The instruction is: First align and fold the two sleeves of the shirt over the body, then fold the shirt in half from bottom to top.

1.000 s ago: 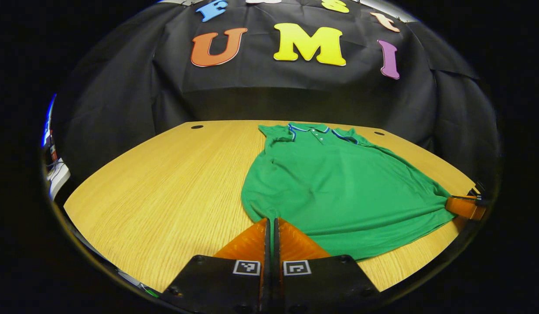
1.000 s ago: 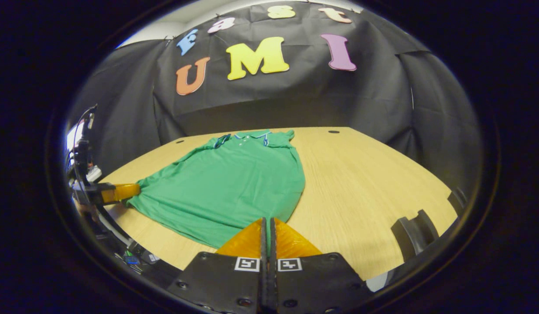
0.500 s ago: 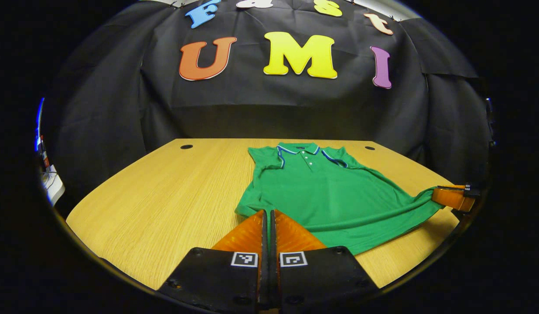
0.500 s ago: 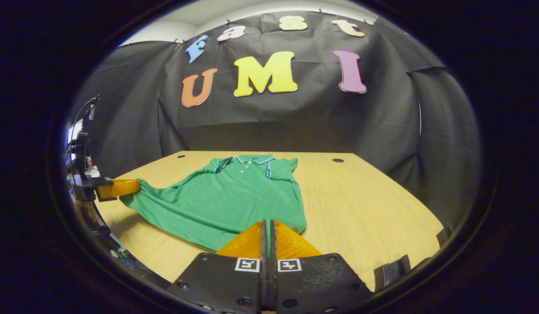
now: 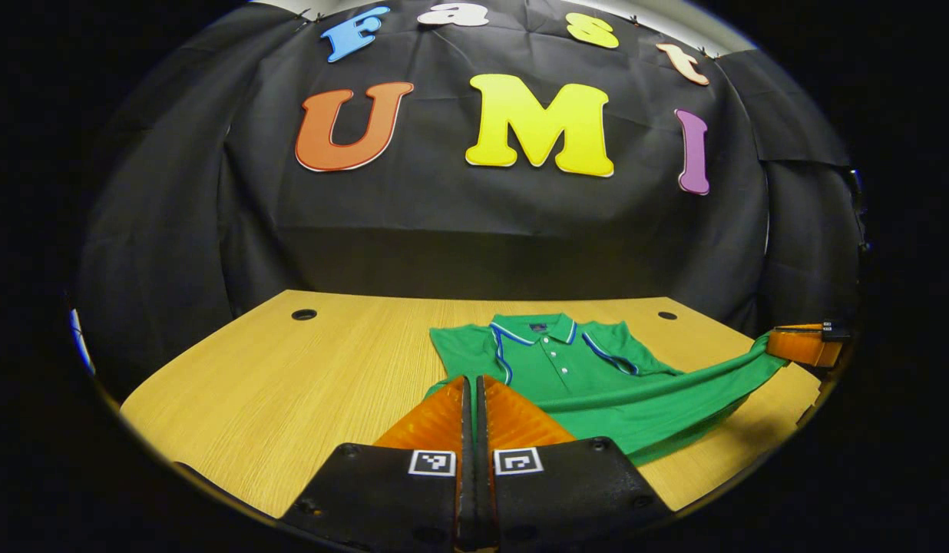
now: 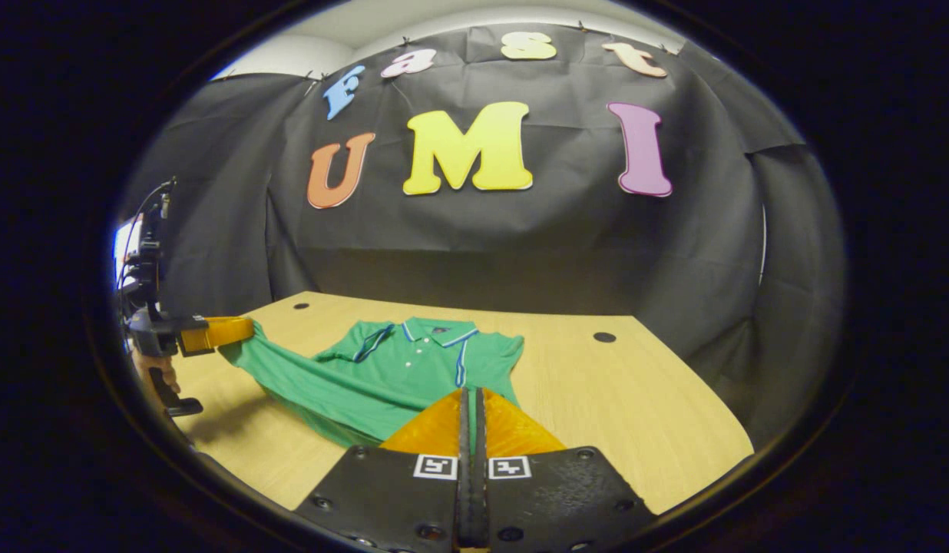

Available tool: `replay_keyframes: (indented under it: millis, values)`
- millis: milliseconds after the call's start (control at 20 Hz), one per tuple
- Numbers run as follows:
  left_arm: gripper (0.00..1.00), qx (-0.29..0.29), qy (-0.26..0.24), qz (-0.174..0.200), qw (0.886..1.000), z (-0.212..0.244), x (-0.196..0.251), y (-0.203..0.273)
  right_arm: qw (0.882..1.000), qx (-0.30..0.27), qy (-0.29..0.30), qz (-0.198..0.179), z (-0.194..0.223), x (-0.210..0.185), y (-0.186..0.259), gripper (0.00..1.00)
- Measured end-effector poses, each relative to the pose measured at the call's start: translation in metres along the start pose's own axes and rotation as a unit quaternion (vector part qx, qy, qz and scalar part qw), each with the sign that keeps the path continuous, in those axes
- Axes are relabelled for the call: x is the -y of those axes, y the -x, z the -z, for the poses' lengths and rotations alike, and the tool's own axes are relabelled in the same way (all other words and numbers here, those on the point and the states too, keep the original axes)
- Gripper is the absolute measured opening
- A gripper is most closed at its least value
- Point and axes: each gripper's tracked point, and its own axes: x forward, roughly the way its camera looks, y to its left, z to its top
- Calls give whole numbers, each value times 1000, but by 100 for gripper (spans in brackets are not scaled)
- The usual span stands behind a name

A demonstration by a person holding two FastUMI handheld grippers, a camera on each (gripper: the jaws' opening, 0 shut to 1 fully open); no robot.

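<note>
A green polo shirt (image 5: 567, 369) lies on the wooden table (image 5: 305, 376), collar at the far side, sleeves folded in. My left gripper (image 5: 469, 380) is shut on one corner of the bottom hem. The right gripper (image 5: 782, 343) shows at the far right edge, pinching the other corner, and the hem hangs stretched between them above the table. In the right gripper view my right gripper (image 6: 469, 393) is shut on the hem of the shirt (image 6: 413, 361). The left gripper (image 6: 240, 329) holds the far corner at the left. The lifted hem hides the lower body.
The table has round cable holes near its back edge (image 5: 304, 314) (image 5: 666, 315) (image 6: 604, 336). Black cloth hangs close behind it. Bare tabletop (image 6: 636, 399) stretches to the right of the shirt, and equipment (image 6: 140, 253) stands beyond the table's left edge.
Both grippers have lifted the bottom hem off the table and carried it forward toward the collar. The flat lower body is now covered by the raised fold.
</note>
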Motion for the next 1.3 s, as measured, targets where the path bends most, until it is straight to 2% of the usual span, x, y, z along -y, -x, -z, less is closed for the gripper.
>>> replay_keyframes:
  millis: [100, 250, 450, 700, 850, 950, 1050, 1200, 1300]
  values:
    - [6, 7, -3, 10, 1000, -16, -1, -32, 1000, 14, 11, 9, -22, 6, -34, 0]
    - [6, 1, -5, 9, 1000, -29, -11, -82, 1000, -6, 12, 16, -32, 13, -91, 0]
    - [6, 10, -15, -11, 1000, -44, -24, -155, 999, -3, 24, 21, -51, 21, -174, 0]
    - [6, 6, -46, -16, 999, -25, -31, -244, 998, -30, 35, 46, -31, 40, -277, 0]
    - [6, -13, -32, -21, 999, -4, -36, -283, 998, -39, 13, 49, -19, 54, -316, 0]
    - [7, -24, -35, -21, 999, 4, -35, -291, 997, -52, -7, 61, -8, 62, -327, 0]
    - [19, -16, -52, -38, 998, -2, -42, -286, 995, -50, 1, 84, -5, 72, -331, 4]
    - [100, -6, -26, -55, 998, -7, -52, -272, 995, -43, 43, 82, -7, 74, -320, 96]
    - [100, -4, -16, -62, 998, -5, -56, -258, 995, -32, 47, 81, -14, 70, -305, 96]
